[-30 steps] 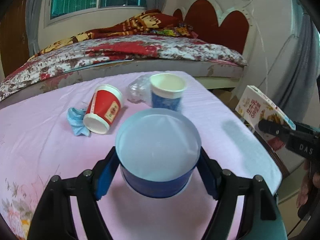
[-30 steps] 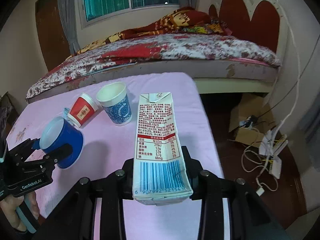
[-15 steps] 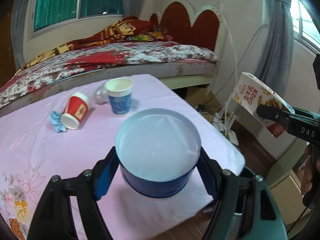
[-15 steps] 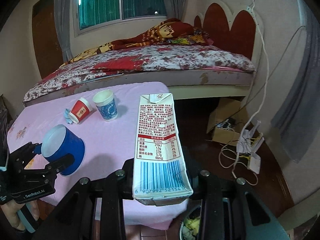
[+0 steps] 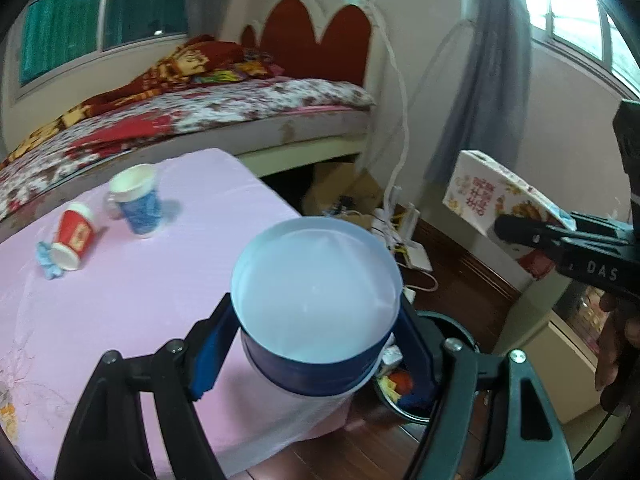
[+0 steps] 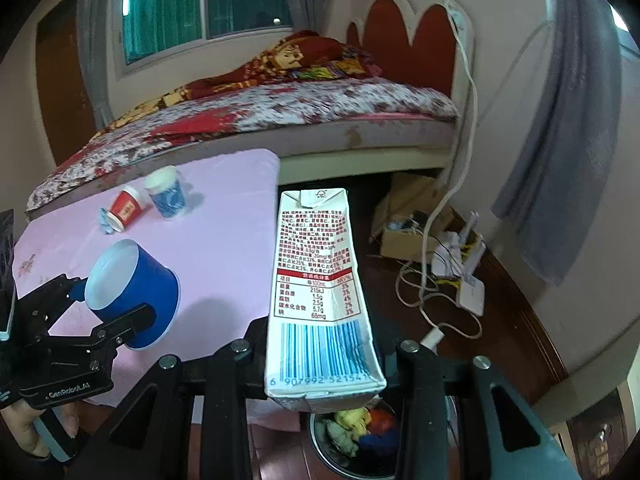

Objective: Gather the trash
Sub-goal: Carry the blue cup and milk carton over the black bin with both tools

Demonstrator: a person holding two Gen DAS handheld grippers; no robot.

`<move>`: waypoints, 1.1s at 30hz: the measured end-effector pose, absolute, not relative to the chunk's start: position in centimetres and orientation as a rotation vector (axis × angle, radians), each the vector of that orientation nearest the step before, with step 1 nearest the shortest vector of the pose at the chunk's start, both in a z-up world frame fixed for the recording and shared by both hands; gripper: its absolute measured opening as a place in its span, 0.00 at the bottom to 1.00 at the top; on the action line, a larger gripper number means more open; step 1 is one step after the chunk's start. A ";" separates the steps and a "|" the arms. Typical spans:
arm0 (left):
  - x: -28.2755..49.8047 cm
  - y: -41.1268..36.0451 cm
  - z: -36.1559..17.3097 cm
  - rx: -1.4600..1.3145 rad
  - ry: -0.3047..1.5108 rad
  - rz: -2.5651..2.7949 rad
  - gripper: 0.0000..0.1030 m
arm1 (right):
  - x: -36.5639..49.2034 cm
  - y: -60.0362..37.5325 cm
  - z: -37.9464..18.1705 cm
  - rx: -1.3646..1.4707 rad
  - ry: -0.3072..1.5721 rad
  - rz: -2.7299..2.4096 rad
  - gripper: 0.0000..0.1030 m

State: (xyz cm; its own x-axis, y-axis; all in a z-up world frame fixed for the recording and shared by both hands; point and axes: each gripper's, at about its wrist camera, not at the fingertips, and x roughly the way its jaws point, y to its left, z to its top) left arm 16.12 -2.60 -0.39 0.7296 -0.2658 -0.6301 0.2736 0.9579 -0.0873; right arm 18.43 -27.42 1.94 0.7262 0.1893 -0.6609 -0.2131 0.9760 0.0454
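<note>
My left gripper [image 5: 316, 344] is shut on a blue paper cup [image 5: 316, 292] with a white inside, held over the near corner of the pink table [image 5: 120, 312]. My right gripper [image 6: 320, 352] is shut on a white milk carton [image 6: 316, 280], which hangs just above a round trash bin [image 6: 352, 436] on the floor. The bin holds crumpled rubbish and also shows under the cup in the left wrist view as trash bin [image 5: 404, 392]. On the table lie a tipped red cup [image 5: 74, 236], a standing blue-patterned cup [image 5: 136, 200] and a blue scrap [image 5: 48, 260].
A bed [image 6: 280, 112] with a floral cover stands behind the table. Cables, a power strip [image 6: 464, 276] and a cardboard box [image 6: 404, 224] lie on the wooden floor to the right. A grey curtain [image 6: 560, 140] hangs by the wall.
Both grippers have pulled back and to the right from the table with the cup and carton held. The trash bin has come into view below them.
</note>
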 end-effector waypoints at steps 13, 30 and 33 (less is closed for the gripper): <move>15.7 -9.9 -2.1 0.074 0.728 -0.418 0.73 | 16.9 -34.7 -2.2 -0.006 0.818 0.130 0.36; 15.7 -16.7 -8.5 0.150 0.861 -0.564 0.73 | 15.4 -39.6 -11.6 -0.012 1.002 0.127 0.36; 16.4 -17.2 -10.1 0.150 0.903 -0.582 0.73 | 15.6 -39.6 -13.6 -0.033 1.046 0.139 0.36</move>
State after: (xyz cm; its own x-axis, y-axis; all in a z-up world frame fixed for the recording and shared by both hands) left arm 16.39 -17.20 -10.11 0.4776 -0.4131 -0.7754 0.5360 0.8363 -0.1155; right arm 15.63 -39.60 -13.62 0.4935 0.0988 -0.8641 -0.1307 0.9907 0.0387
